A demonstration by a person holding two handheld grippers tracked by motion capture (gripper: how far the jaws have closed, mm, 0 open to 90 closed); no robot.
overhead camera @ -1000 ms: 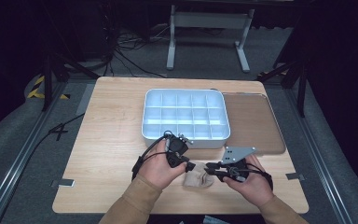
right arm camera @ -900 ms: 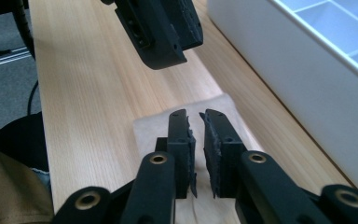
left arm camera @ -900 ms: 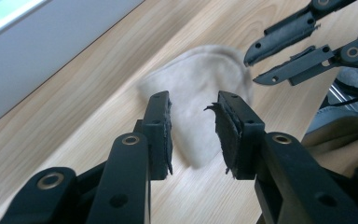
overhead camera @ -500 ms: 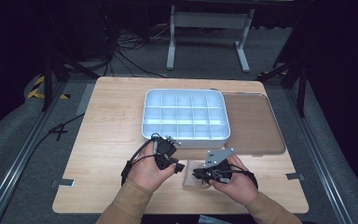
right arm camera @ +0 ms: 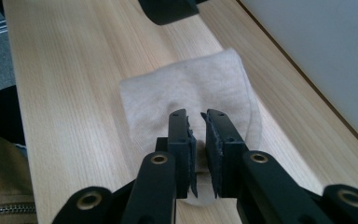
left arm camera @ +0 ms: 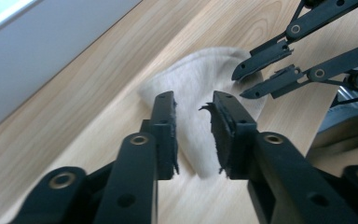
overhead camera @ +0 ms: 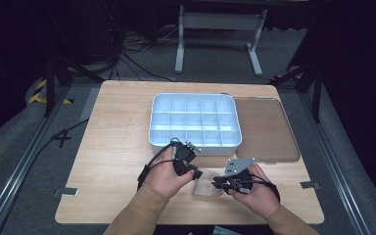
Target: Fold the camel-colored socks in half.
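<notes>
Careful: your left gripper (left arm camera: 193, 105) has just been narrowing over the beige sock (overhead camera: 206, 184) on the table (overhead camera: 117, 147), while your right gripper (right arm camera: 196, 120), almost closed, straddles its edge. If either catches only one layer, the sock could slip free.

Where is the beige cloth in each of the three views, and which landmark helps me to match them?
High view: the cloth lies on the table near its front edge, between the two grippers.
Left gripper view: centre, under and just beyond the jaws.
Right gripper view: centre, under the jaws and beyond them.
Shared landmark: the white tray, a pale wall at top left and at right.
</notes>
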